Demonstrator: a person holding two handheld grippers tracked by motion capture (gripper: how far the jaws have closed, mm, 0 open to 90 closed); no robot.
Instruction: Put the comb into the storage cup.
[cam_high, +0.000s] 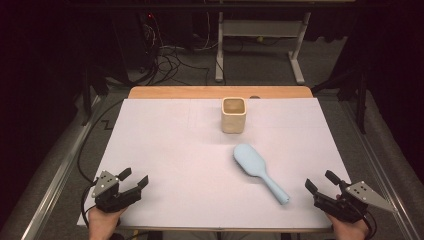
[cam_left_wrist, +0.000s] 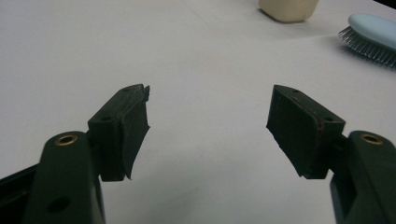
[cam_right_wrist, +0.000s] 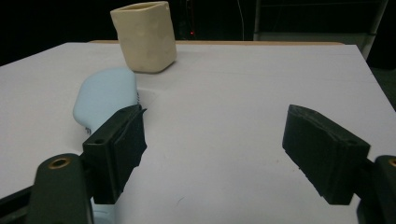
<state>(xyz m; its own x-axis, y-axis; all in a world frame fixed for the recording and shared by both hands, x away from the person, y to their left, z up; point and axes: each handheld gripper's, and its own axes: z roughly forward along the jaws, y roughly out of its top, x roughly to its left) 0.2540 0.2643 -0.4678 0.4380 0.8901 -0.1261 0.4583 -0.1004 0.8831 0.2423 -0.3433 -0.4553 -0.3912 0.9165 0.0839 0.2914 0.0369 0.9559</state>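
White paper is covering the table (cam_high: 165, 150), and dark floor is showing behind it. Nearest, the left gripper (cam_high: 134, 181) and the right gripper (cam_high: 320, 181) are sitting at the front corners, each with jaws spread wide and holding nothing. A little farther, the blue hairbrush (cam_high: 259, 170) is lying flat, bristles down, handle pointing toward the right gripper. Farthest, the cream cup (cam_high: 233, 115) is standing upright and looking empty. Nothing is picked up yet, so the whole job is likely still waiting.
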